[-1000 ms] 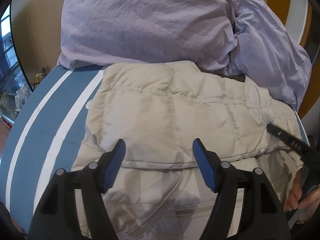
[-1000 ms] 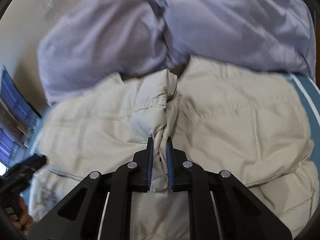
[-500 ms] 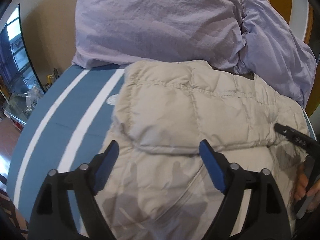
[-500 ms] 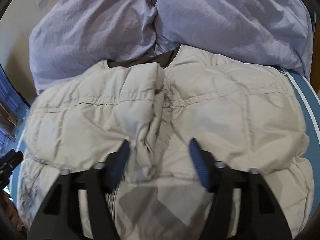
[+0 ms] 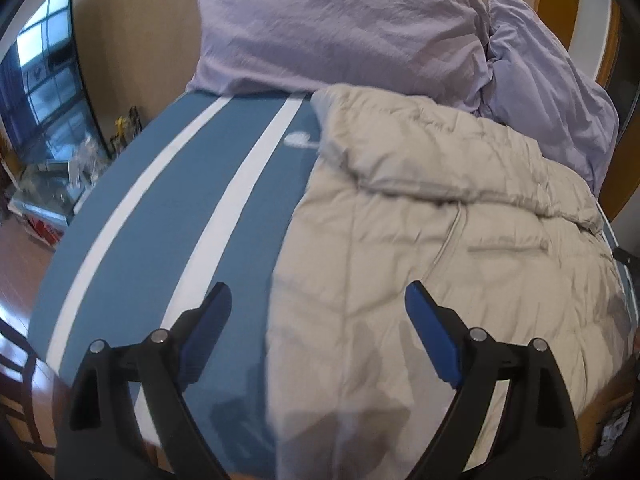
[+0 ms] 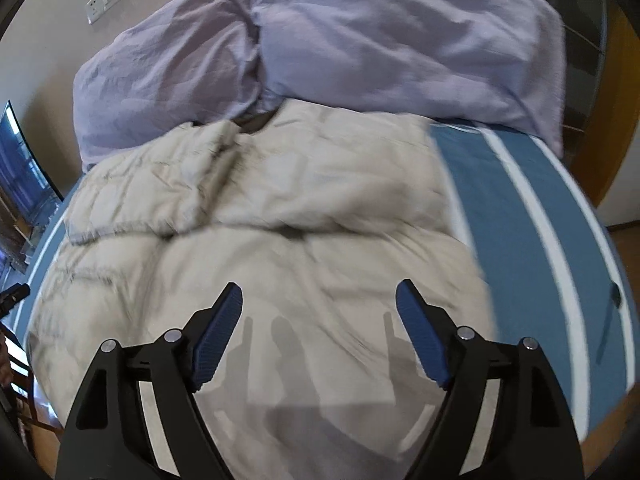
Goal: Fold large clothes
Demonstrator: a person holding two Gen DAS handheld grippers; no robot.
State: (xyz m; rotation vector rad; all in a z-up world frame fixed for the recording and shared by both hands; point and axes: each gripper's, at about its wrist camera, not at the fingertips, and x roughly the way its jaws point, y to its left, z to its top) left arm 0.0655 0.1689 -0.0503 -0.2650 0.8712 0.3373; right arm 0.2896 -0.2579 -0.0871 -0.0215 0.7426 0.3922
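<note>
A beige quilted puffer jacket (image 5: 440, 240) lies on the blue bed, its sleeves folded in across the upper body. It also fills the middle of the right wrist view (image 6: 260, 232). My left gripper (image 5: 318, 336) is open and empty, held above the jacket's left edge near the hem. My right gripper (image 6: 318, 332) is open and empty, held above the lower middle of the jacket. Both grippers cast shadows on the fabric.
The bed cover (image 5: 180, 208) is blue with white stripes and also shows right of the jacket (image 6: 540, 240). Two lilac pillows (image 5: 340, 28) (image 6: 400, 40) lie against the wall behind the jacket's collar. A window (image 5: 40, 92) and wooden floor lie to the left.
My right gripper let go of the bunched sleeve it was pinching and opened. Both grippers pulled back toward the hem; the left one shifted left, so more blue cover shows.
</note>
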